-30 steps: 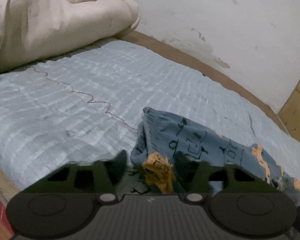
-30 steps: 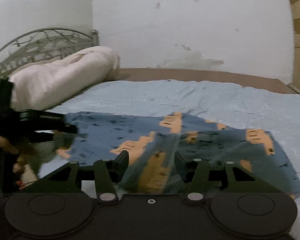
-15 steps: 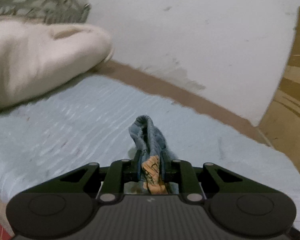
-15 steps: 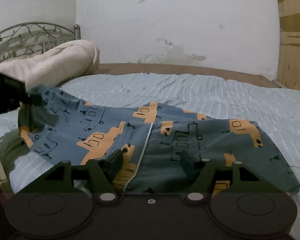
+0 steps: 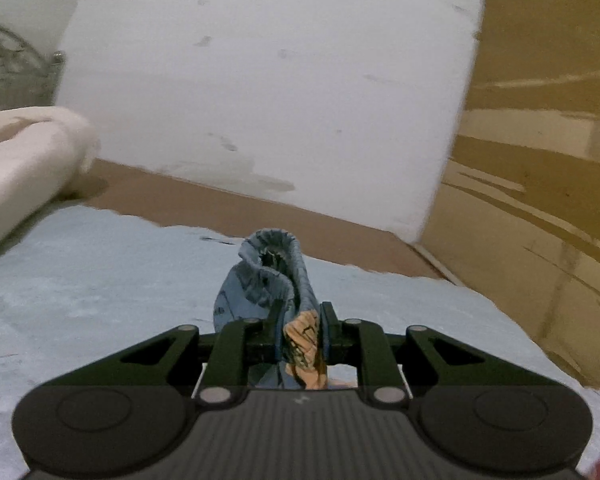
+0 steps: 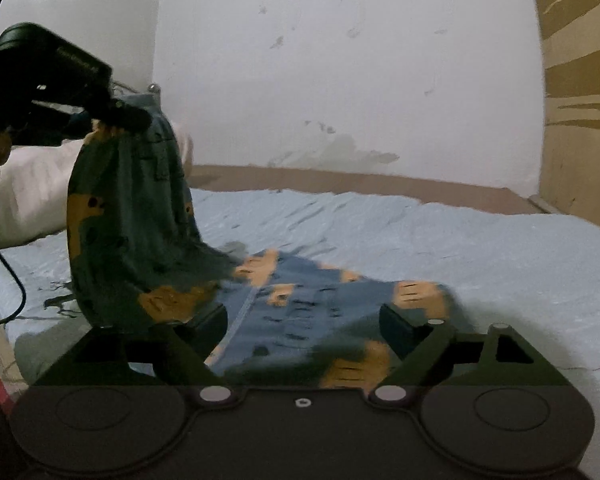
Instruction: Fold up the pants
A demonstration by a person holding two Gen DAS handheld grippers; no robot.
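Observation:
The pants [image 6: 300,308] are blue with orange vehicle prints and lie on the pale blue bed sheet [image 6: 420,232]. My left gripper [image 5: 300,320] is shut on one bunched end of the pants [image 5: 272,276] and holds it high above the bed. In the right wrist view that gripper [image 6: 112,116] is at the upper left with the cloth hanging from it. My right gripper [image 6: 304,324] is open, its jaws wide apart just above the lying part of the pants.
A cream rolled duvet [image 5: 24,156] lies at the left by a metal headboard [image 5: 8,64]. A brown bed frame [image 6: 340,178] runs along the white wall. A wooden panel [image 5: 540,200] stands on the right. A black cable [image 6: 8,280] hangs at the left.
My left gripper has risen further with the pants' end, so the cloth now hangs upright. My right gripper has opened wider and stays low over the pants.

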